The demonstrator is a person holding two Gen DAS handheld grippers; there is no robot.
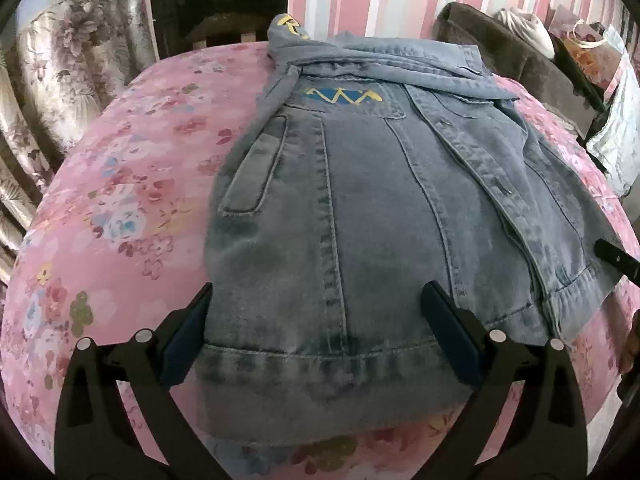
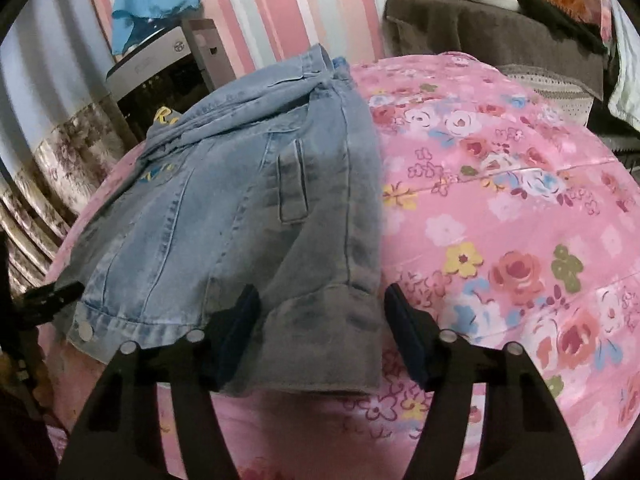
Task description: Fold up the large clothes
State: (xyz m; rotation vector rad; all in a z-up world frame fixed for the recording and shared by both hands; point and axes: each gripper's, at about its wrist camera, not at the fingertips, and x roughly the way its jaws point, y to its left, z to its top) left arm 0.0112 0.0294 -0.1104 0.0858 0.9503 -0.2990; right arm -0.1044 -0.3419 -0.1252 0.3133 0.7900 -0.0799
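Note:
A blue denim jacket (image 1: 380, 200) lies partly folded on a pink flowered bedspread (image 1: 120, 200), its sleeves laid across the far collar end and its hem nearest me. My left gripper (image 1: 320, 332) is open and straddles the hem's left part, one finger beside the jacket's edge and the other resting on the denim. In the right wrist view, the jacket (image 2: 224, 208) lies to the left. My right gripper (image 2: 322, 328) is open around the hem's right corner; the denim sits between the pads with a small gap at the right pad. Its finger (image 1: 616, 260) shows at the left view's right edge.
Flowered curtains (image 1: 60, 80) hang at the left. A silver and black appliance (image 1: 220, 4) stands behind the bed, with a blue cloth (image 2: 152, 4) on it. A brown sofa (image 2: 500, 36) holding bags and pillows stands at the back right. The bedspread (image 2: 500, 220) extends right of the jacket.

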